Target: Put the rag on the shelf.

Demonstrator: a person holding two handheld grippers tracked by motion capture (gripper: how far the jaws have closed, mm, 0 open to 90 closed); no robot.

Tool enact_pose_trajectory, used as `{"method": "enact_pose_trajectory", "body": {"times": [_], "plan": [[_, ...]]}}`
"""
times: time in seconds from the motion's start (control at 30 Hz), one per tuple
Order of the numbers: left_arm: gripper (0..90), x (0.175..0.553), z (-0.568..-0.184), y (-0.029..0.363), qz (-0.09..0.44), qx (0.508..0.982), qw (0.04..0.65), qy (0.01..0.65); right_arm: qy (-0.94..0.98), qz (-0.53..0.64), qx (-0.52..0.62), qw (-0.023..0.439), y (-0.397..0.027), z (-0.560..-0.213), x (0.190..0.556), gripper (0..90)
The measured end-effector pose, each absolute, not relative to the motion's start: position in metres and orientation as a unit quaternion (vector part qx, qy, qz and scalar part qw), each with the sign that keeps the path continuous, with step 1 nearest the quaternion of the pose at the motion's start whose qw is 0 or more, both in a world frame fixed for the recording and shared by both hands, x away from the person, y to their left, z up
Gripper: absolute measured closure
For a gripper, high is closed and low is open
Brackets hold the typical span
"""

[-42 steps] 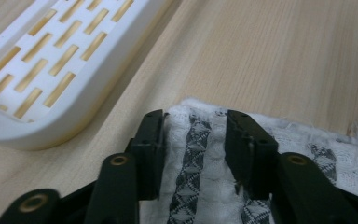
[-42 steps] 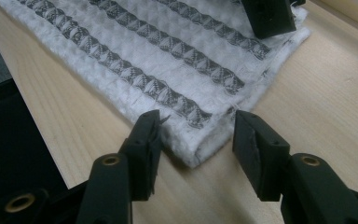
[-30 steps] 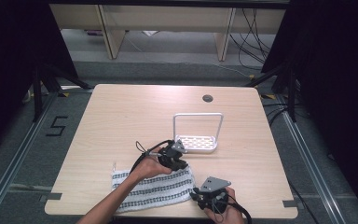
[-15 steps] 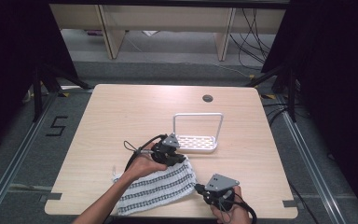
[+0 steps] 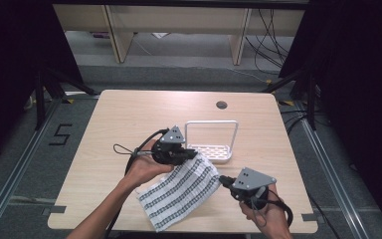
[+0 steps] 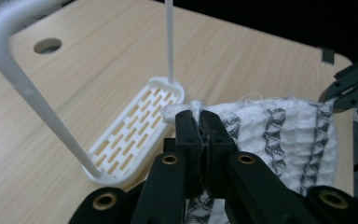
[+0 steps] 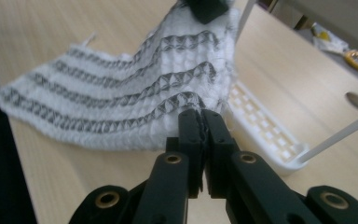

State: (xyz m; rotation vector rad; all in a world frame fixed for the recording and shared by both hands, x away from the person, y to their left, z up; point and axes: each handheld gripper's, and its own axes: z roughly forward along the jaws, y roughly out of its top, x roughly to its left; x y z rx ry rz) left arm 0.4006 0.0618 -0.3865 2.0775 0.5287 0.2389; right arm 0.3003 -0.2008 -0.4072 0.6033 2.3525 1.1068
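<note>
Striped cloth (image 5: 179,188) hangs in front of the white rack (image 5: 211,141), far corners lifted, near end on the table (image 5: 129,114). Left gripper (image 6: 200,122) is clamped on the corner next to the rack; right gripper (image 7: 199,117) is clamped on the other corner. Soft, light and floppy, it sags between grips; pinch corners or hems.

We look down on a pale wooden worktop (image 5: 119,119) with a round cable hole (image 5: 222,105) near its far edge. Grey floor (image 5: 25,164) surrounds it, marked with a "5" (image 5: 59,135). Black curtains (image 5: 10,74) hang on both sides; beyond stand wooden desk legs (image 5: 115,35) and loose cables (image 5: 271,30).
</note>
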Motion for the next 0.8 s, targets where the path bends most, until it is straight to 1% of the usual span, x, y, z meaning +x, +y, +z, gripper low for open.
{"method": "enact_pose_trajectory", "body": {"times": [0.13,0.37,0.4,0.43,0.47,0.5,0.6,0.63,0.73,0.8], "plan": [[87.0,0.403,-0.368,0.065,0.103,0.836,0.491,0.223,0.857,0.411,0.206,0.234,-0.207,-0.385,0.314,88.4],[87.0,0.411,-0.337,0.066,0.119,0.824,0.503,0.234,0.861,0.409,0.188,0.235,-0.211,-0.348,0.337,88.4],[87.0,0.412,-0.333,0.066,0.122,0.822,0.504,0.236,0.859,0.413,0.19,0.236,-0.214,-0.337,0.345,88.4],[87.0,0.413,-0.328,0.066,0.122,0.821,0.505,0.237,0.859,0.413,0.19,0.236,-0.214,-0.337,0.345,88.4],[87.0,0.415,-0.324,0.066,0.124,0.821,0.504,0.238,0.862,0.41,0.182,0.236,-0.217,-0.326,0.353,88.4],[87.0,0.416,-0.32,0.065,0.127,0.816,0.509,0.242,0.862,0.41,0.182,0.236,-0.217,-0.326,0.353,88.4],[87.0,0.424,-0.305,0.062,0.135,0.808,0.516,0.252,0.857,0.413,0.181,0.251,-0.222,-0.303,0.366,88.4],[87.0,0.424,-0.305,0.062,0.135,0.808,0.516,0.252,0.857,0.413,0.181,0.251,-0.222,-0.303,0.366,88.4],[87.0,0.43,-0.297,0.058,0.138,0.799,0.524,0.262,0.846,0.416,0.192,0.273,-0.227,-0.283,0.381,88.4],[87.0,0.434,-0.294,0.055,0.14,0.791,0.53,0.271,0.844,0.416,0.199,0.274,-0.228,-0.28,0.384,88.4]]}}
